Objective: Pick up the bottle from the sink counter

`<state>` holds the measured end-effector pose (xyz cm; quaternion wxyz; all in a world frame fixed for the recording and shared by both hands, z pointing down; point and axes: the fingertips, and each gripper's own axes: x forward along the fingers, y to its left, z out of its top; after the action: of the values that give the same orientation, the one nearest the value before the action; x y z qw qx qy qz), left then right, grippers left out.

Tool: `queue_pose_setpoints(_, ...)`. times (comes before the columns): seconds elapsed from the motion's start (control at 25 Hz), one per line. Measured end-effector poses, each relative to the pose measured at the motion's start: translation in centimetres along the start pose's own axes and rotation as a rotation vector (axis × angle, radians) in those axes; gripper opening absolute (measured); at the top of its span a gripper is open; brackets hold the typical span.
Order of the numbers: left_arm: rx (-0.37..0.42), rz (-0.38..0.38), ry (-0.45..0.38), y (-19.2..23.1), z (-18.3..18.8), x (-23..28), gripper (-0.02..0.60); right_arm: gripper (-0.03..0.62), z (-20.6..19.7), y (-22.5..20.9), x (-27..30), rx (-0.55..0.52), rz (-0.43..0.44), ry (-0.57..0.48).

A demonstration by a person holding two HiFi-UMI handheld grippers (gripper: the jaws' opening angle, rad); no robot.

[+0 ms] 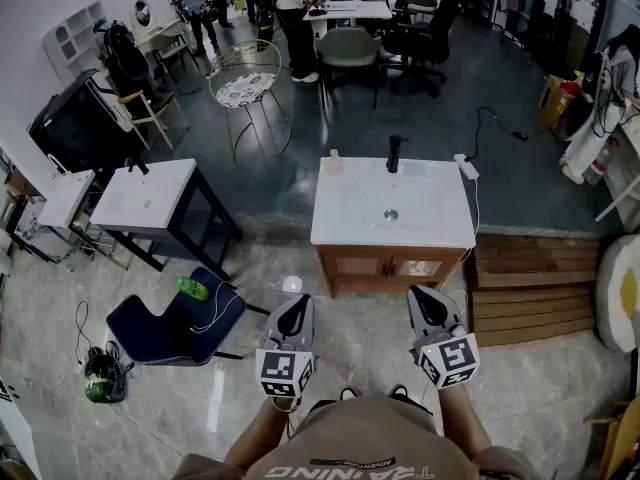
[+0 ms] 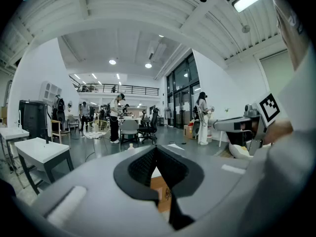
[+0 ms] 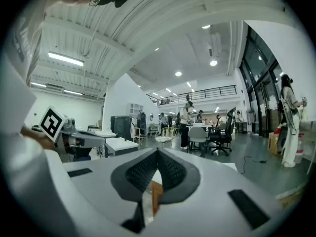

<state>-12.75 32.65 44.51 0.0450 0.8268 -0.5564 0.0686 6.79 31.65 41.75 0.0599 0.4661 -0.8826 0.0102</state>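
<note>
The white sink counter [image 1: 340, 223] on its wooden cabinet stands ahead of me in the head view. On its back left corner stands the small pale bottle [image 1: 335, 161], upright, left of the black faucet [image 1: 396, 153]. I hold both grippers low, in front of the cabinet and well short of the counter top. Nothing is between the touching jaws of the shut left gripper [image 1: 293, 313]. The right gripper [image 1: 430, 303] is shut and empty too. In the left gripper view the left gripper [image 2: 156, 149] points at the counter, and the bottle [image 2: 130, 146] shows just past the jaw tips. In the right gripper view the right gripper [image 3: 157, 153] has its jaws closed.
A power strip [image 1: 466, 166] lies on the counter's back right corner. A second white sink table [image 1: 150, 196] stands to the left, with a blue chair [image 1: 170, 330] and a green bottle [image 1: 192, 289] near it. Wooden steps [image 1: 530, 283] lie to the right. Chairs, desks and people fill the far room.
</note>
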Motion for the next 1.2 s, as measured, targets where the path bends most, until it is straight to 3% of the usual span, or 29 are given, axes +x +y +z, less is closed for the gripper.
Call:
queue_pose_setpoints(0.48,-0.062,-0.037,0.033,2.2,-2.5,2.9,0.008,0.011,-2.3,-0.3,3.0,0.039,-0.007,0.070)
queue_pose_setpoints(0.72,-0.069,-0.030,0.083,2.8,-3.5,6.4,0.008,0.011,-4.3,-1.6,6.5,0.053,0.058,0.098)
queue_pose_setpoints(1.08,0.009,0.012,0.084,4.9,0.2,17.5,0.008,0.011,-4.3,-10.9,15.5,0.100,0.136,0.019)
queue_pose_setpoints(1.2,-0.005,0.050,0.080,5.7,1.7,21.9,0.008,0.011,-3.8,-14.2,17.9,0.087,0.168,0.003)
